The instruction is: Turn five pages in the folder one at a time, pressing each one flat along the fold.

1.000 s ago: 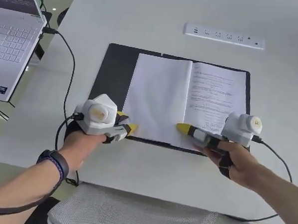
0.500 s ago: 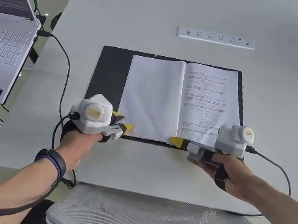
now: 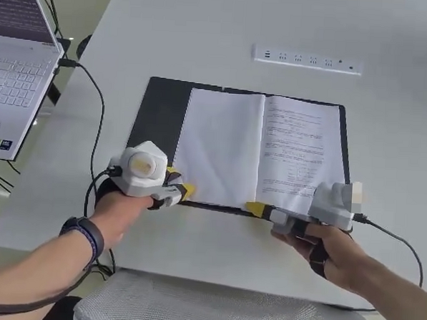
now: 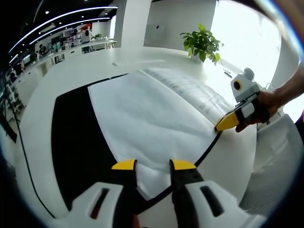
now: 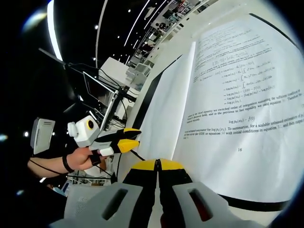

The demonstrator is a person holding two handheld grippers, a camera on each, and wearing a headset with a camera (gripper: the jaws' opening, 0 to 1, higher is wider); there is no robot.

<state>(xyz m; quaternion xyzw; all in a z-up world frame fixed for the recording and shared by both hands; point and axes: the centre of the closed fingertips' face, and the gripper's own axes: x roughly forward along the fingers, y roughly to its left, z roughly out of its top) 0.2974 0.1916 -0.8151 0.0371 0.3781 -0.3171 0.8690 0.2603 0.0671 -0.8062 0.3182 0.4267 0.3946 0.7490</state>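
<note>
folder (image 3: 155, 114) open flat on white surface (image 3: 205, 38) | blank page (image 3: 218, 146) left, printed page (image 3: 300, 146) right | left tongs (image 4: 153, 165) spread, tips over blank page's near corner, nothing pinched | right tongs (image 5: 157, 165) pressed together, empty, at folder's near edge by the fold | power strip (image 3: 307, 59) beyond folder

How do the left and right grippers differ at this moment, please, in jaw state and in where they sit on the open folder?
The left gripper has its jaws apart; the right gripper has them closed together. The left gripper sits at the lower outer corner of the blank page, the right gripper at the lower edge of the folder near the fold, below the printed page. Both have yellow tips and white bodies.
</note>
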